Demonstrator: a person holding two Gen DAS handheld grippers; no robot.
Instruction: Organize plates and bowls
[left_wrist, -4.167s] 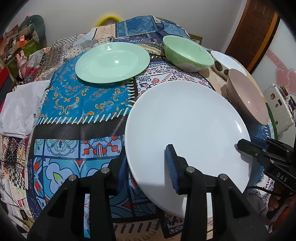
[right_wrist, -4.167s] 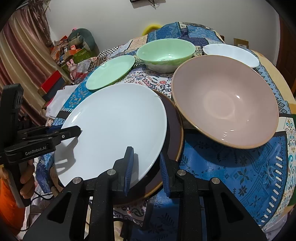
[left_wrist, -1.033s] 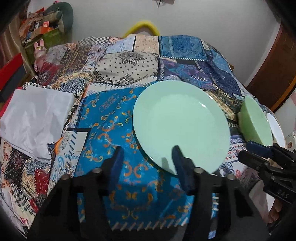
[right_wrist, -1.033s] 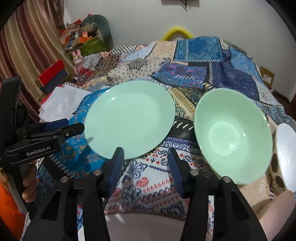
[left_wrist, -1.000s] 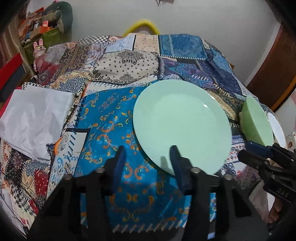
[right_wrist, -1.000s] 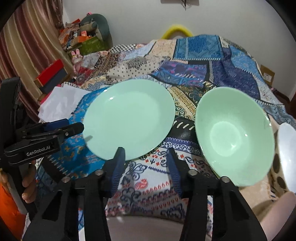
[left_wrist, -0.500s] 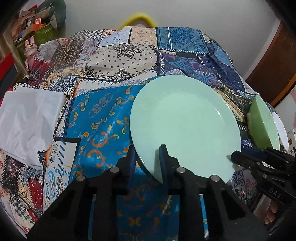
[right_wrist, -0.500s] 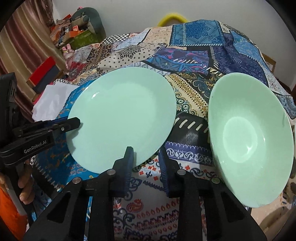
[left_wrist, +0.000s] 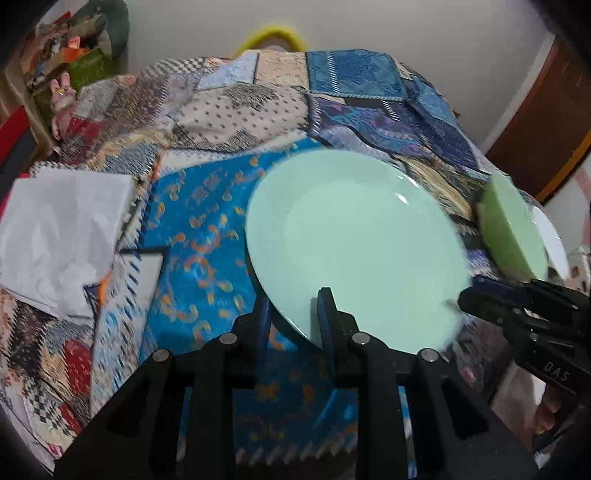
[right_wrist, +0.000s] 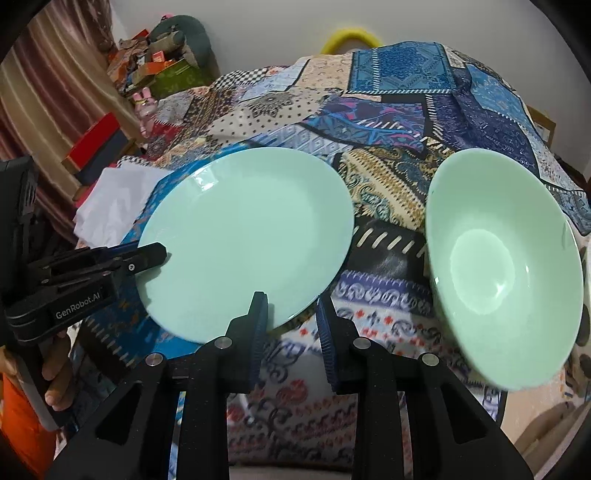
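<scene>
gripping green plate (left_wrist: 354, 243) rim | left gripper (left_wrist: 295, 314) now clamped | right gripper (right_wrist: 291, 314) now clamped | one second earlier both spread

Green bowl (right_wrist: 502, 266) perhaps crowding plate (right_wrist: 243, 236)

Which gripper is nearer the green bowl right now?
Right. The right gripper is clamped on the green plate's near rim on the side facing the green bowl. The left gripper grips the plate's opposite rim, farther away.
</scene>
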